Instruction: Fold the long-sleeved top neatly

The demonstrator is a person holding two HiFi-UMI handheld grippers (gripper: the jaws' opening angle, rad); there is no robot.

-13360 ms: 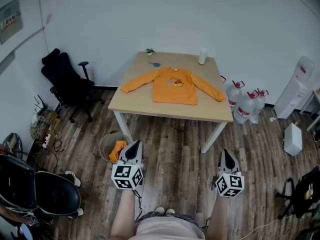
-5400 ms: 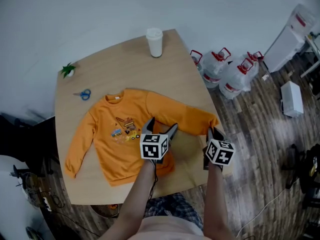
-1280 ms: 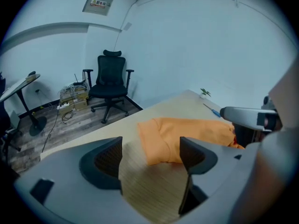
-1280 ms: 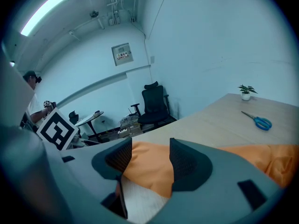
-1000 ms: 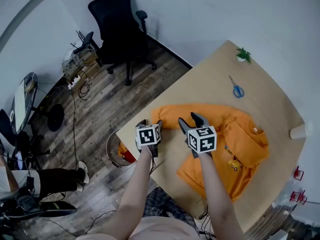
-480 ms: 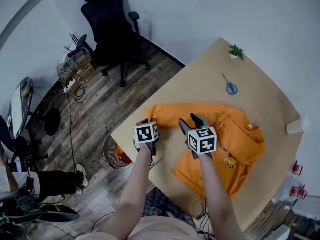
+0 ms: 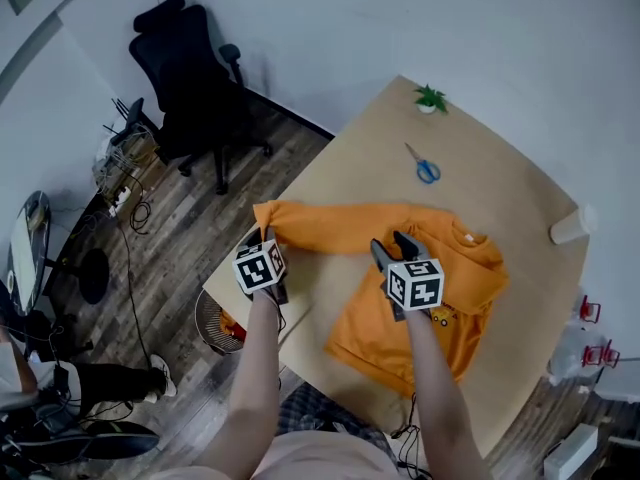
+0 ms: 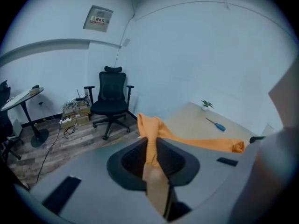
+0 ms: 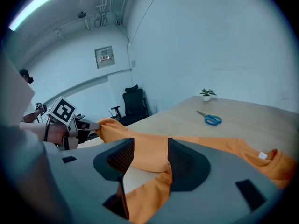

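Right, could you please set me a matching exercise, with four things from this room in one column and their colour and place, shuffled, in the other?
Things:
1. scissors
2. potted plant
3. office chair
4. long-sleeved top

Colour and place:
A. black, standing on the wooden floor
B. orange, lying on the table
C. green, at the table's far corner
D. blue-handled, on bare tabletop between the plant and the top

Pairs: 1-D, 2-C, 3-A, 4-B.
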